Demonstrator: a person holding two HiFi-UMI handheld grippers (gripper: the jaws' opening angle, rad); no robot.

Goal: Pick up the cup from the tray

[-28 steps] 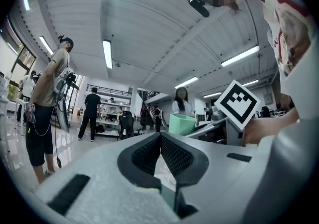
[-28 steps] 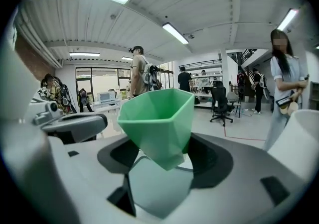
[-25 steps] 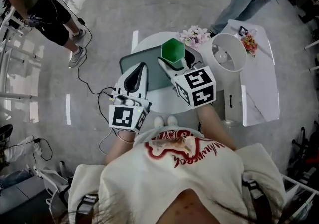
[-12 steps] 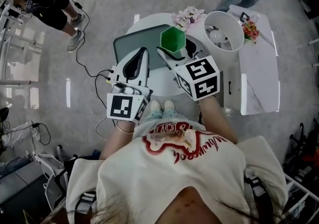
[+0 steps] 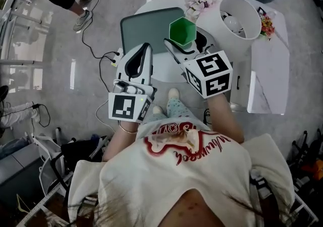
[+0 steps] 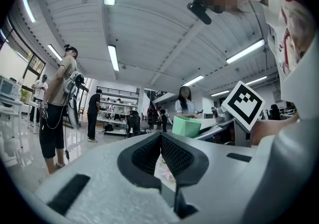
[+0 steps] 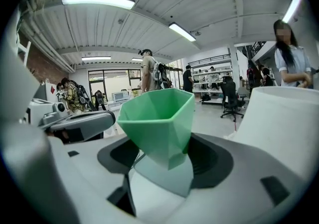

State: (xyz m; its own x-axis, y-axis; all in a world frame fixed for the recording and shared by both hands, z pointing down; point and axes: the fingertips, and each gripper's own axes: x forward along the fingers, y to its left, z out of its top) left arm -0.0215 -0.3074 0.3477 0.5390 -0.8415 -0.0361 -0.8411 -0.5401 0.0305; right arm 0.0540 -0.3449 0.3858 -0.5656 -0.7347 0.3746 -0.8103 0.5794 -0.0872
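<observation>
My right gripper [image 5: 183, 44] is shut on a green faceted cup [image 5: 182, 31], gripping its narrow base and holding it upright in the air above the right edge of the grey tray [image 5: 144, 28]. In the right gripper view the cup [image 7: 159, 121] stands between the jaws of the right gripper [image 7: 164, 161], its open mouth facing up. My left gripper [image 5: 145, 50] hovers to the left of it over the tray's near edge, shut with nothing in it. The left gripper [image 6: 162, 161] points level across the room in its own view, and the cup [image 6: 186, 126] shows beyond it.
The tray lies on a small round white table [image 5: 164, 69]. A large white lampshade [image 5: 241, 16] stands just right of the cup, with pink flowers [image 5: 202, 1] behind. A white rectangular table [image 5: 270, 69] is further right. Cables [image 5: 98, 54] and other people stand around.
The right gripper keeps its hold on the cup. Both grippers and the cup have drifted slightly up and right in the picture, and the table has shifted with the head's movement.
</observation>
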